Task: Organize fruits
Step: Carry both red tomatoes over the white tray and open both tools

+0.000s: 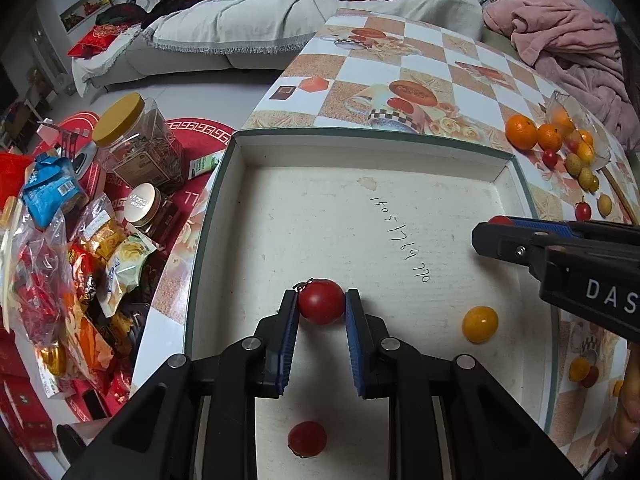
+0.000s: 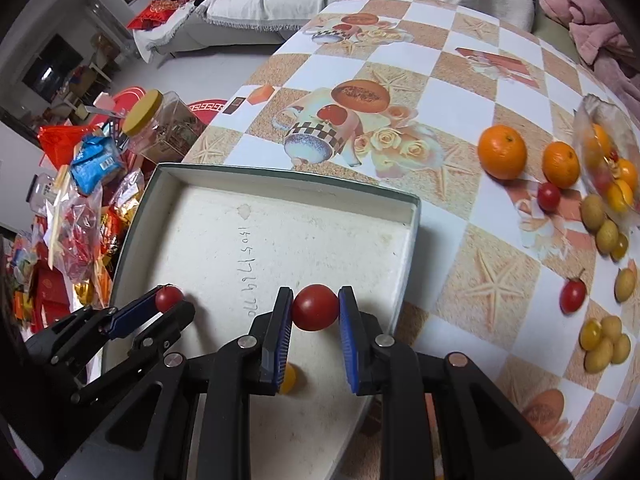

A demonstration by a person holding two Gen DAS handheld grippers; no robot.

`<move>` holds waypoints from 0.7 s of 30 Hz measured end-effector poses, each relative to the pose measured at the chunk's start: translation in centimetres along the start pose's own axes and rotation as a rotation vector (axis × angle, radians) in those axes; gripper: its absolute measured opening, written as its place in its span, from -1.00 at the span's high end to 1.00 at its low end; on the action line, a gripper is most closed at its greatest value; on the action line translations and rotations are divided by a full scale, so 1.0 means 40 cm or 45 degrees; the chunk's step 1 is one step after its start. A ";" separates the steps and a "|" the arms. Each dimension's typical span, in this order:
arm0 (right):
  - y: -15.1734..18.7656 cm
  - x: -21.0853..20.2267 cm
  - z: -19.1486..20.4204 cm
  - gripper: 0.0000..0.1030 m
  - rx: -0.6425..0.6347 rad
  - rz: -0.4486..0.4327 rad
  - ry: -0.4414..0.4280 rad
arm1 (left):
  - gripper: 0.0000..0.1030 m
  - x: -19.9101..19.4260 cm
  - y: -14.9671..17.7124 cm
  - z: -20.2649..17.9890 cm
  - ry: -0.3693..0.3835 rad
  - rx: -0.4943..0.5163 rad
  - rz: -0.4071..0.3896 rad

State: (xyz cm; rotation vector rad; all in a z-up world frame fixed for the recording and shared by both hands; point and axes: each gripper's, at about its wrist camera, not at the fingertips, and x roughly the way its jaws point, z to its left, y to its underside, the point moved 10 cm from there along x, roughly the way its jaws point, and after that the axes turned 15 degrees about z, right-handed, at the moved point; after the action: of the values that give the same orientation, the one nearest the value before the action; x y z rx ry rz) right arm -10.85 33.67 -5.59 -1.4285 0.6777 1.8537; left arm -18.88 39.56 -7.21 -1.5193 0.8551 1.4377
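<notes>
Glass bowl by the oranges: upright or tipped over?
Tipped: the glass bowl lies on its side, mouth toward the oranges, fruit spilling onto the table.

Box (image 1: 360,216) floor looked like matt, rough white foam w/ pen marks; its rim matt card. Tomatoes (image 1: 321,301) had smooth glossy skin. Oranges (image 2: 501,152) had dimpled peel w/ dull sheen. Surface (image 2: 460,92) wore slick printed vinyl. Left gripper (image 1: 321,304) was matt black plastic w/ ribbed blue pads (image 1: 289,332) & shiny metal pins. Blanket (image 1: 568,36) was fuzzy pink cloth.
</notes>
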 end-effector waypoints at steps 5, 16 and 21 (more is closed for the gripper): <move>-0.007 0.026 0.007 0.51 -0.021 0.023 0.027 | 0.52 0.006 0.001 0.004 -0.020 0.016 0.007; -0.020 0.015 0.028 -0.38 -0.063 0.006 0.002 | -0.44 -0.012 -0.001 0.022 -0.091 0.020 -0.025; -0.025 -0.059 0.015 -0.54 -0.024 -0.091 -0.048 | -0.44 -0.028 0.003 0.021 -0.087 0.016 -0.025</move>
State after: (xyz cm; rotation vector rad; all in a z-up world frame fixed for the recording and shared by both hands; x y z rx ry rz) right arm -10.09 34.25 -3.17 -1.4082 0.5848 1.8316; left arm -19.44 40.22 -6.10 -1.4569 0.8047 1.4586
